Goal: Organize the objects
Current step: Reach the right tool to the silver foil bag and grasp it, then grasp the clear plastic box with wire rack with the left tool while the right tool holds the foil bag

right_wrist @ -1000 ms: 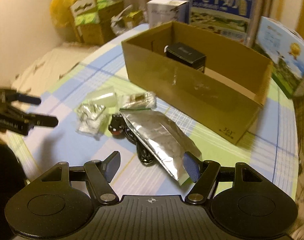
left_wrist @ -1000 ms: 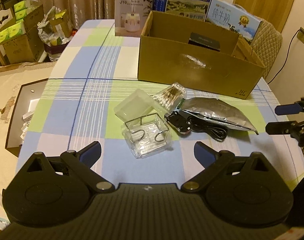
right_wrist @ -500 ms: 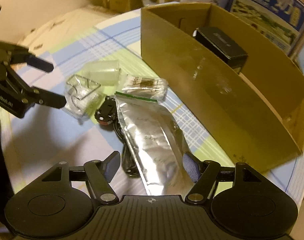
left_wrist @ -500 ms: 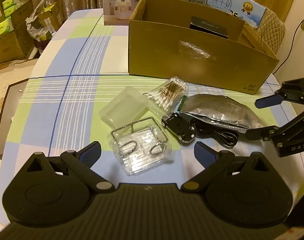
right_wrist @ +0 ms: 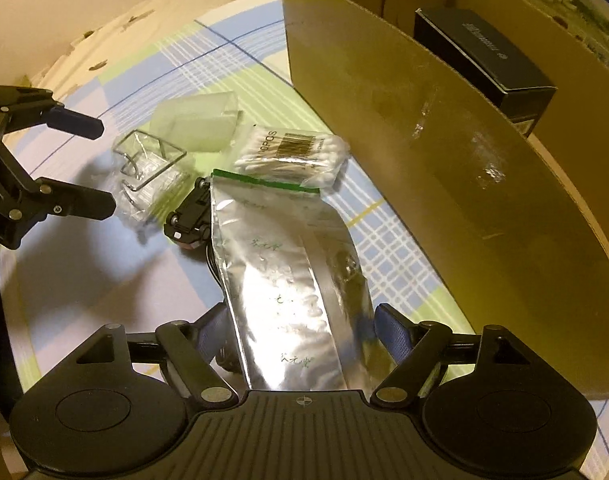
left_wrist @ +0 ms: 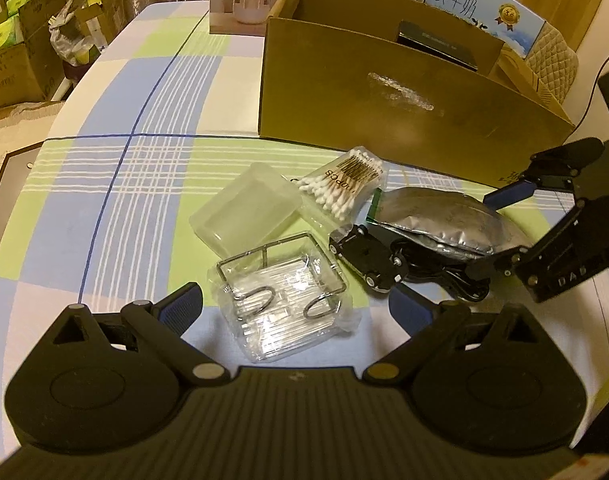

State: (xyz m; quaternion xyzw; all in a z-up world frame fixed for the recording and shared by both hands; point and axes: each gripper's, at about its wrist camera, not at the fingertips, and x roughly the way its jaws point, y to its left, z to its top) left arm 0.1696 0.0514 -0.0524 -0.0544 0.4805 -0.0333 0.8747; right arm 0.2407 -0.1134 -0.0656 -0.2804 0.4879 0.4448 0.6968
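While our right claw (right_wrist: 300, 328) opens astride the silver pouch (right_wrist: 292, 272), pads clear of it, our left claw (left_wrist: 296, 308) gapes empty over the wrapped wire rack (left_wrist: 282, 288); both items lie on the table (left_wrist: 116, 208) beside the cardboard box (left_wrist: 384, 112).

Left wrist view looks steeply down from the near edge; right wrist view looks from the right, closer; both share the pouch (left_wrist: 436, 222) (right_wrist: 292, 280) and box (left_wrist: 404, 104) (right_wrist: 444, 168).

The tabletop (left_wrist: 116, 184) wears a plaid of blue, pale green and white. Brown cardboard box (left_wrist: 384, 104); silver foil pouch (right_wrist: 288, 272) with a green strip; white-tipped cotton swabs (left_wrist: 340, 184) — black hand-held gripper (left_wrist: 296, 308), blue pads.
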